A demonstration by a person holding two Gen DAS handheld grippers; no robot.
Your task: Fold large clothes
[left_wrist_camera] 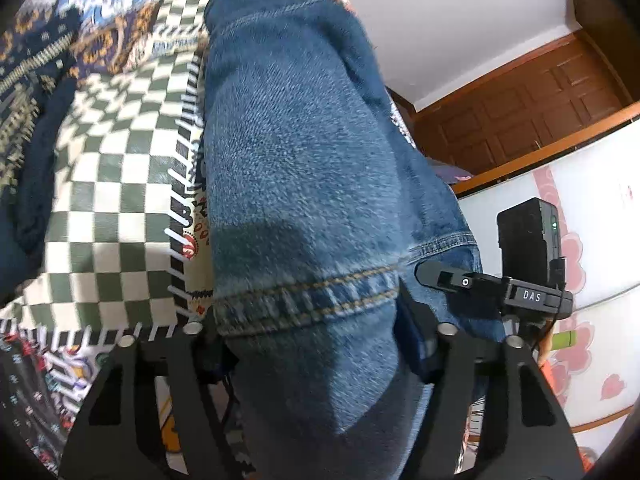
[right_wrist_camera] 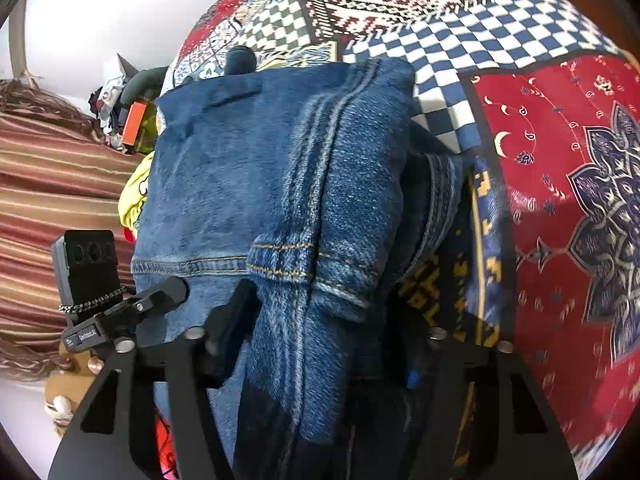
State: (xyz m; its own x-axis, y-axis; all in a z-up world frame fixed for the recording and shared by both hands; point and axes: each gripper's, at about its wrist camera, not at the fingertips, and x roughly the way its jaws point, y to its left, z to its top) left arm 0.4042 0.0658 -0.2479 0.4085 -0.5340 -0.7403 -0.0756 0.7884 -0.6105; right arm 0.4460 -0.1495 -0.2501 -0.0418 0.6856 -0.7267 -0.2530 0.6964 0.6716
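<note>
Jeans (left_wrist_camera: 304, 184) hem in left view; right view: belt loop (right_wrist_camera: 280, 260).

Camera set-up: two wrist fisheyes, steeply downward, very close.
Left wrist view: jeans (left_wrist_camera: 304, 184) fill centre frame, patchwork blanket (left_wrist_camera: 108, 184) at left. Right wrist view: same jeans centre, blanket upper right.

The left gripper (left_wrist_camera: 316, 344) is made of matte black plates with cut-out windows, and round silver screws sit at the finger joints. The right gripper (right_wrist_camera: 316, 344) has the same black plates and silver screws. In each wrist view the other gripper appears at the side: a black bar with a small white label and a black box mounted above it.
</note>
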